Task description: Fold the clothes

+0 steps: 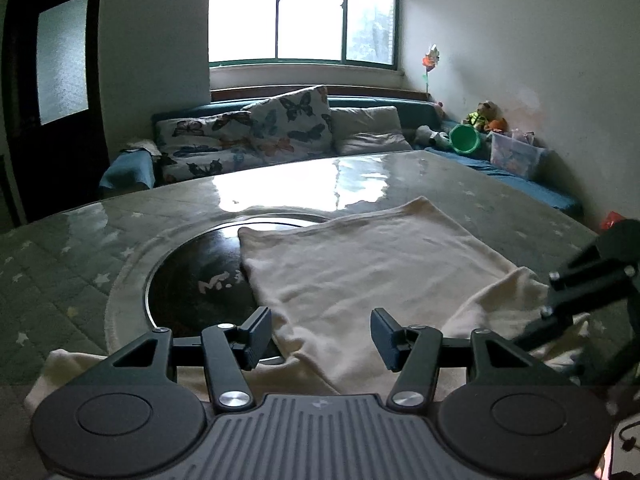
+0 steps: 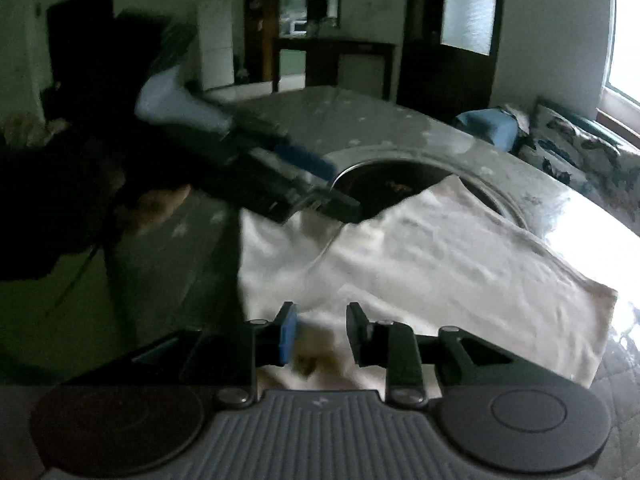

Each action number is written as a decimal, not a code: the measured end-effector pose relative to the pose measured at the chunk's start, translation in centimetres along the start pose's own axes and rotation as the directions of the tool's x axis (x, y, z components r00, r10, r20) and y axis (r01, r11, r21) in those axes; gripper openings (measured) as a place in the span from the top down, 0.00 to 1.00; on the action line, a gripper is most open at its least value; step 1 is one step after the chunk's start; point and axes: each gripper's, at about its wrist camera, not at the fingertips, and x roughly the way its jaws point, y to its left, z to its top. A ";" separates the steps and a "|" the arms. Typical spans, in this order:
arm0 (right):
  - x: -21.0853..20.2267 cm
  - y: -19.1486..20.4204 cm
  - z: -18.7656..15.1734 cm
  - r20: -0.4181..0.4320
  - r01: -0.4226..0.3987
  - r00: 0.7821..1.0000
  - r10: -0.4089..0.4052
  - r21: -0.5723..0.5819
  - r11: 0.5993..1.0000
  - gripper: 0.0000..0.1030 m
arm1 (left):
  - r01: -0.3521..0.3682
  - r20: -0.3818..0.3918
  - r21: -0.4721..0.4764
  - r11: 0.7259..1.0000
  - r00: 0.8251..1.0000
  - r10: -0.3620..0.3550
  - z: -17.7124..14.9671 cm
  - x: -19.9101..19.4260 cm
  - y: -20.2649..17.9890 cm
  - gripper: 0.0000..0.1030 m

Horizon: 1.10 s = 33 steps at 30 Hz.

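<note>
I see the cream garment (image 1: 360, 264) lying folded on the table (image 1: 80, 264), partly over the dark round inset (image 1: 200, 276) at the table's middle and reaching toward the near edge. My left gripper (image 1: 318, 340) hangs over the cloth's near part with its jaws apart, nothing pinched between them. My right gripper (image 2: 320, 334) sits low over the cloth's near corner, jaws narrowly apart with cloth beneath; I can't tell whether they grip it.

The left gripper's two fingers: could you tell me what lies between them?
In the left wrist view, the cream garment lies between the left gripper's open fingers.
</note>
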 end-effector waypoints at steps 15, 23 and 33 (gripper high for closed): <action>-3.8 -3.7 -4.8 -0.008 0.209 0.978 -0.210 0.136 0.968 0.52 | 0.152 -0.122 0.082 0.985 0.982 -0.142 -1.9 3.3 -3.7 0.60; -3.3 -4.2 -6.1 -0.019 0.233 0.972 -0.233 0.164 0.959 0.50 | 0.197 -0.131 0.121 0.973 0.975 -0.181 -2.4 3.3 -5.2 0.79; -3.1 -4.6 -6.6 -0.021 0.237 0.971 -0.238 0.199 0.951 0.46 | -0.003 0.031 0.357 0.934 0.999 -0.008 -0.1 1.1 -7.3 0.91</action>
